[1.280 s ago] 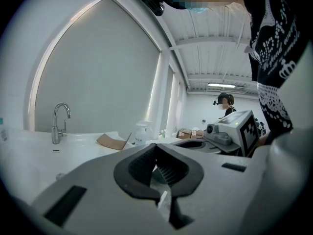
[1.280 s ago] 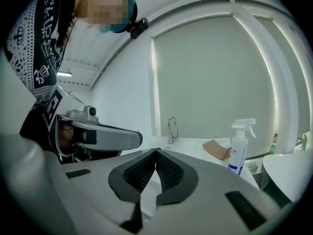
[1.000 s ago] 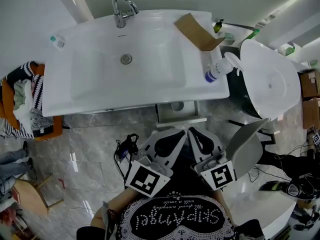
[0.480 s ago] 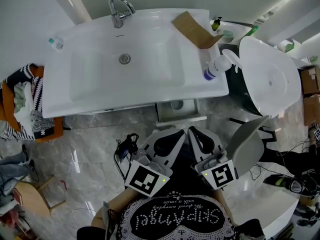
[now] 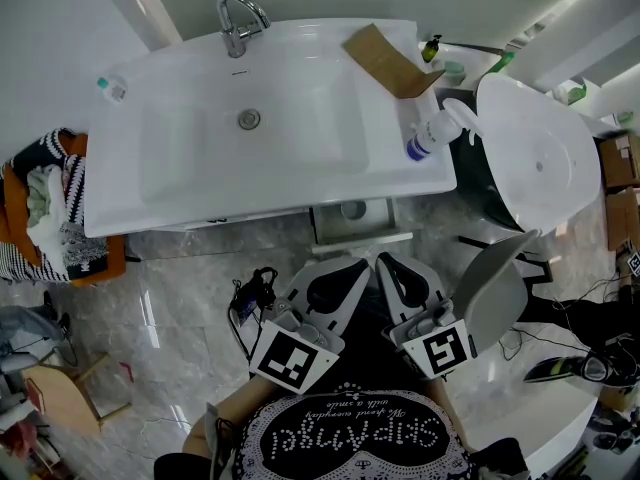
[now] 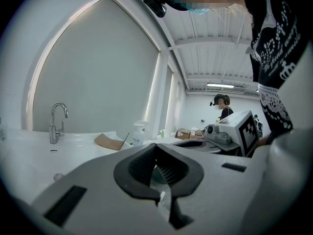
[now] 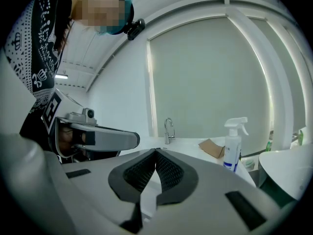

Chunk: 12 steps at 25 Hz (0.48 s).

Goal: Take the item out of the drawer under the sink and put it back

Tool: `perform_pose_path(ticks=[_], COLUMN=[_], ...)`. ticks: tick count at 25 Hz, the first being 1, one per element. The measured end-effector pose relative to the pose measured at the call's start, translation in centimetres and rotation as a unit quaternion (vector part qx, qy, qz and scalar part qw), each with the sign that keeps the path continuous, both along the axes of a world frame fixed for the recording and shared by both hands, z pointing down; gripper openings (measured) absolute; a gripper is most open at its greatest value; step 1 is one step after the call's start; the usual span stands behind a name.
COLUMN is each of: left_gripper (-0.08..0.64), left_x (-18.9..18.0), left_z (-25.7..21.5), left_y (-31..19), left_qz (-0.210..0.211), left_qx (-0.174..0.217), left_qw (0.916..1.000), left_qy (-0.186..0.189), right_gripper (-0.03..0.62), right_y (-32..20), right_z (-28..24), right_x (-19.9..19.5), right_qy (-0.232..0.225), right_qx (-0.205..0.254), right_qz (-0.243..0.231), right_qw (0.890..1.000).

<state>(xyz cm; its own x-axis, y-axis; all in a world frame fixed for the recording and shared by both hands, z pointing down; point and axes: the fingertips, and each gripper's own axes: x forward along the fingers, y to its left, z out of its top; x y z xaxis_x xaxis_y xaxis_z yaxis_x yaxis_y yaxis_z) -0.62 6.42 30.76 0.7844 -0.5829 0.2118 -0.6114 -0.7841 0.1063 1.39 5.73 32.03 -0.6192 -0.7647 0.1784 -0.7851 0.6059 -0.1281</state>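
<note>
No change from the earlier frame: the grey left gripper (image 5: 358, 266) and the grey right gripper (image 5: 385, 263) kept side by side before the white rectangular sink's (image 5: 120, 203) front edge. Both jaw pairs were closed tip to tip, holding nothing. The small grey drawer (image 5: 362, 237) stood pulled out under that edge, with a round pale item (image 5: 352, 210) inside.

Black top (image 5: 345, 440) with white studded lettering at 6 o'clock, grey left gripper (image 5: 352, 265) and right gripper (image 5: 386, 262), black ribbed pads (image 7: 169, 172), black-and-white marker cubes (image 5: 293, 358)

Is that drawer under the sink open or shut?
Open: the drawer sticks out past the sink's front edge, and a round item shows inside it.
</note>
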Motion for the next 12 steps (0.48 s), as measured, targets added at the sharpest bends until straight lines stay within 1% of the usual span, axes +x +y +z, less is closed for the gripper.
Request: perform_pose_path(ticks=[12], left_gripper=[0.003], left_x=[-0.3], left_z=[0.09], left_y=[0.14], left_qz=[0.004], left_qx=[-0.001], left_qw=[1.0], left_qy=[0.002], right_gripper=[0.018], right_y=[0.26], right_z=[0.34], right_x=[-0.68], right_qy=[0.009], right_qx=[-0.003], right_qz=[-0.006], right_qw=[1.0])
